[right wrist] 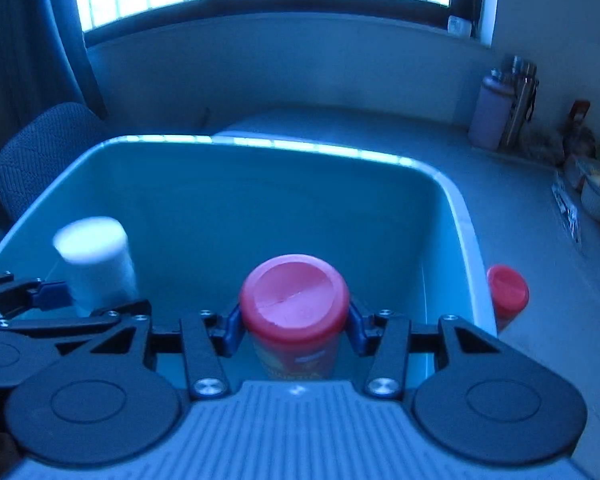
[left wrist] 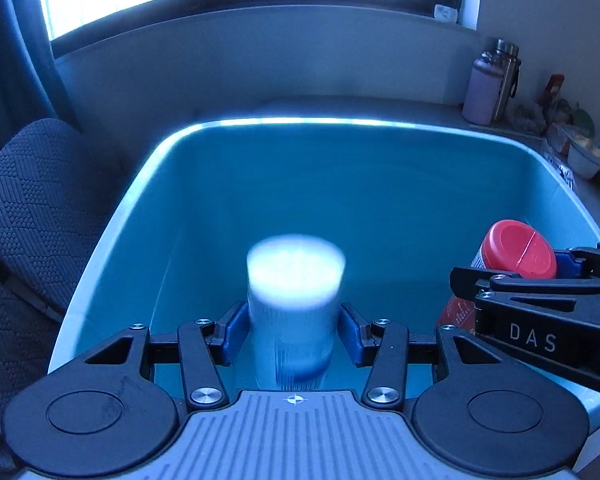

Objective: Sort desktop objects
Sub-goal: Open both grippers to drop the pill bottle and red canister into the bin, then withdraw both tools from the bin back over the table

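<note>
On right claw (left wrist: 548, 268): "DAS" lettering.

There was one blue bin (left wrist: 380, 200). There was one white-capped bottle (left wrist: 294, 300). There were two red-capped bottles (right wrist: 294, 308) (right wrist: 507, 290). Two flasks (left wrist: 484, 88) (left wrist: 507, 76) stood on the tabletop (right wrist: 500, 192), and one white bowl (left wrist: 584, 158). One chair (left wrist: 28, 208) was beside.

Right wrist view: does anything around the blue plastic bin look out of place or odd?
Yes: a second red-capped container stands outside the blue plastic bin, on the grey desk by its right wall, not yet sorted. Nothing looks spilled or damaged.
</note>
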### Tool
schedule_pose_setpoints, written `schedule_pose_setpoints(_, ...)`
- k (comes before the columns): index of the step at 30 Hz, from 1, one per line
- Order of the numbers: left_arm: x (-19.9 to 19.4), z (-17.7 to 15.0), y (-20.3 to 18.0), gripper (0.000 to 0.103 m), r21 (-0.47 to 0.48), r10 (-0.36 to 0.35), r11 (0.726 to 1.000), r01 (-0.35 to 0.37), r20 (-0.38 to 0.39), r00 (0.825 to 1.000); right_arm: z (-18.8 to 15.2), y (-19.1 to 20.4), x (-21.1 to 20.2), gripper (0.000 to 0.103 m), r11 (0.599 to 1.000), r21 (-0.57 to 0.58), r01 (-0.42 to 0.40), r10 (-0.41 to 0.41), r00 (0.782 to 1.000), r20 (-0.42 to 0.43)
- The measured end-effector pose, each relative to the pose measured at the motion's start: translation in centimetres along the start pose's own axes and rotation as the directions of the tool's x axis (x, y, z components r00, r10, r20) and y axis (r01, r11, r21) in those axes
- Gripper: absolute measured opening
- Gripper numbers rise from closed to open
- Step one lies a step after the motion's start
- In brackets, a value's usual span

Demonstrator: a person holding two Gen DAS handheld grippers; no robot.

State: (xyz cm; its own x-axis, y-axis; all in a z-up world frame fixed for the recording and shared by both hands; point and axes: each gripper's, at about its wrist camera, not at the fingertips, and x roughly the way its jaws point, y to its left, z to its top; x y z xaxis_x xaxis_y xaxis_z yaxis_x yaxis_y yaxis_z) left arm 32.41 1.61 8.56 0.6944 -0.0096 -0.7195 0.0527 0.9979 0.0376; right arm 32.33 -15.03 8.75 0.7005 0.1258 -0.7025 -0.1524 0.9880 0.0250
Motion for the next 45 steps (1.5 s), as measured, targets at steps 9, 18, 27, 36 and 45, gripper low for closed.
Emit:
schedule_pose_setpoints(9, -0.1, -0.7, 0.4, 0.052, -0.014, 0.009, 1.0, -0.009, -0.014, 1.0, -0.1, 0.7, -0.3, 0.06, 1.0, -0.017, 0.015, -0.014, 1.0, 0.01)
schedule_pose_setpoints(18, -2.6, -0.7, 0.2, 0.053, -0.017, 0.017, 1.0, -0.016, 0.043, 0.999, -0.3, 0.7, -2.0, 0.069, 1.0, -0.019, 0.02, -0.019, 0.998, 0.068)
schedule_pose_setpoints(27, -7.5, -2.1, -0.7, 0.076, -0.011, 0.038, 0.999, -0.037, 0.135, 0.99, -2.0, -0.1, -6.4, 0.083, 0.998, 0.025, 0.058, -0.062, 0.984, 0.166)
schedule_pose_setpoints(36, -15.5, -7.7, -2.1, 0.089, -0.007, 0.033, 0.999, -0.032, 0.226, 0.973, -8.3, -0.9, -12.3, 0.099, 0.99, 0.11, 0.09, -0.116, 0.957, 0.267)
schedule_pose_setpoints(45, -19.5, -17.0, -3.5, 0.09, -0.034, 0.044, 0.999, -0.036, 0.254, 0.966, -16.7, -1.3, -15.9, 0.1, 0.983, 0.135, 0.124, -0.156, 0.951, 0.266)
